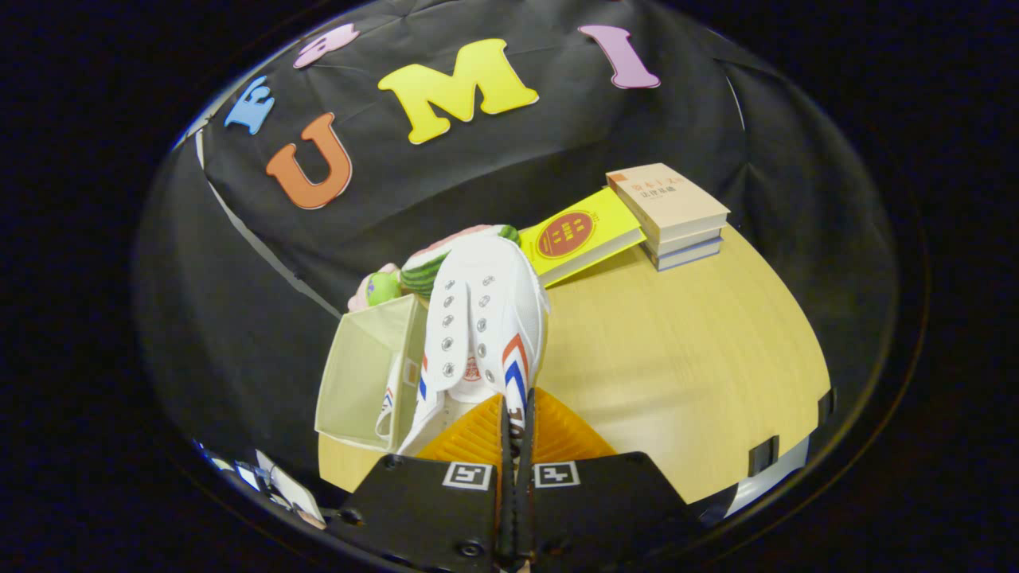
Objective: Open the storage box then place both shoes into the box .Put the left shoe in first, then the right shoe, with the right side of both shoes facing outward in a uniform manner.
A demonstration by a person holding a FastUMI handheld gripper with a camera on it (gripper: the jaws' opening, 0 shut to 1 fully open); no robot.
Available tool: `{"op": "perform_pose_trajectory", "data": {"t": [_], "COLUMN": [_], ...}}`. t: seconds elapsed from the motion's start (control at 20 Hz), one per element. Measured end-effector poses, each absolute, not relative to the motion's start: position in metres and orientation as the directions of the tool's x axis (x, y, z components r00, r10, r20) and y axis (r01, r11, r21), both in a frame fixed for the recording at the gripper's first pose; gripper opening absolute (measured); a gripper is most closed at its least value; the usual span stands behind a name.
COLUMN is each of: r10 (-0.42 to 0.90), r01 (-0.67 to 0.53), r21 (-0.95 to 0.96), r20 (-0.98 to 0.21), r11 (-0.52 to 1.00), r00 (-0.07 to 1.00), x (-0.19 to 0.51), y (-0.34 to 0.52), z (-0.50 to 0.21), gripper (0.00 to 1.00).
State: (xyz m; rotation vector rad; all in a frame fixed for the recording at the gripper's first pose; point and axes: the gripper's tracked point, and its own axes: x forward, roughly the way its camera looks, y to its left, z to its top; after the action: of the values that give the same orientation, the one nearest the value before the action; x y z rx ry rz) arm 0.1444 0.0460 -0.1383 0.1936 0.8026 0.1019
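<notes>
Currently a white shoe (486, 318) is pinched by its side wall between the tool (517, 430) fingers, which stand almost closed on the thin canvas. Shoe hangs toe away, eyelets up, partly over the open box (362, 382) just left of it. Another shoe (390, 402) with matching stripes appears to lie inside the box already, so my judgement: this is the second shoe going in. To do it well: shift left until the sole clears the box's near wall, keep the striped side facing the same way as the first shoe, lower before letting go. Beyond, on the tabletop (685, 374): yellow book (581, 235), stacked books (673, 215), a plush toy (422, 267) behind the box
</notes>
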Motion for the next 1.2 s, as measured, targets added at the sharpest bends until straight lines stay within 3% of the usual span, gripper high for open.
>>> {"op": "perform_pose_trajectory", "data": {"t": [0.45,0.75,1.2], "r10": [0.264,0.168,0.149], "r01": [-0.110,-0.077,-0.060], "r21": [0.260,0.164,0.155], "r20": [-0.687,-0.668,-0.672], "r11": [0.959,0.983,0.986], "r00": [0.677,0.725,0.726], "x": [0.160,0.188,0.198], "y": [0.179,0.211,0.232], "z": [-0.166,-0.206,-0.247], "gripper": [0.06,0.06,0.06]}}
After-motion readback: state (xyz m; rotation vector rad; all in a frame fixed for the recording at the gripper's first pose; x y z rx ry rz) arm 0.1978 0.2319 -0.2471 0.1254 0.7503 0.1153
